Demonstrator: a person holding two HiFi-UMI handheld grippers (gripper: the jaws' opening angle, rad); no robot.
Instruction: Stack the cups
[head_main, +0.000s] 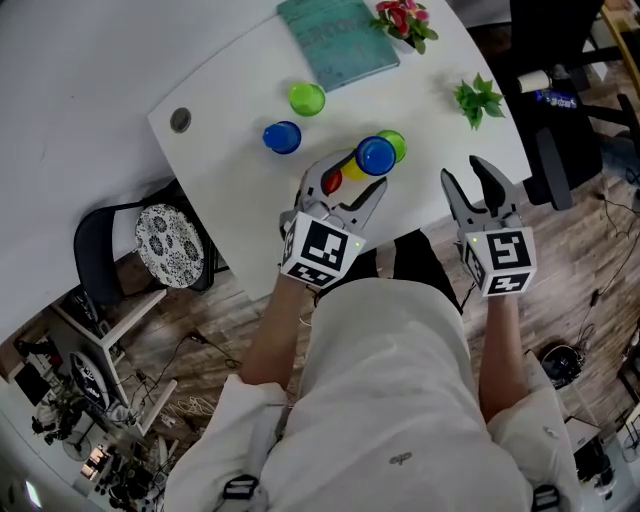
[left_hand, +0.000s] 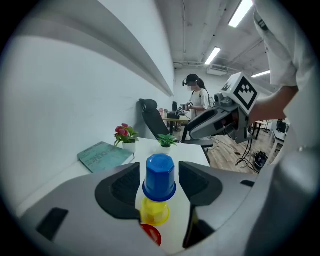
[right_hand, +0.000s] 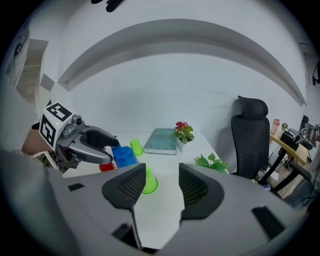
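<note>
A blue cup (left_hand: 159, 176) stands upside down on a yellow cup (left_hand: 154, 211), with a red cup (left_hand: 151, 234) lowest, the stack leaning toward me. My left gripper (left_hand: 159, 181) is open around the blue cup, a gap showing at each pad. In the head view the stack (head_main: 376, 155) sits near the table's front edge between the left gripper's (head_main: 343, 182) fingers. A green cup (right_hand: 149, 184) lies on its side just ahead of my right gripper (right_hand: 157, 187), which is open and empty. Another blue cup (head_main: 282, 137) and another green cup (head_main: 307, 98) stand farther back.
A teal book (head_main: 337, 40), a small pot of pink flowers (head_main: 404, 20) and a little green plant (head_main: 478, 98) sit along the far side of the white table (head_main: 230, 190). A black office chair (right_hand: 250, 135) stands at the right end, another seat (head_main: 168, 245) at the left.
</note>
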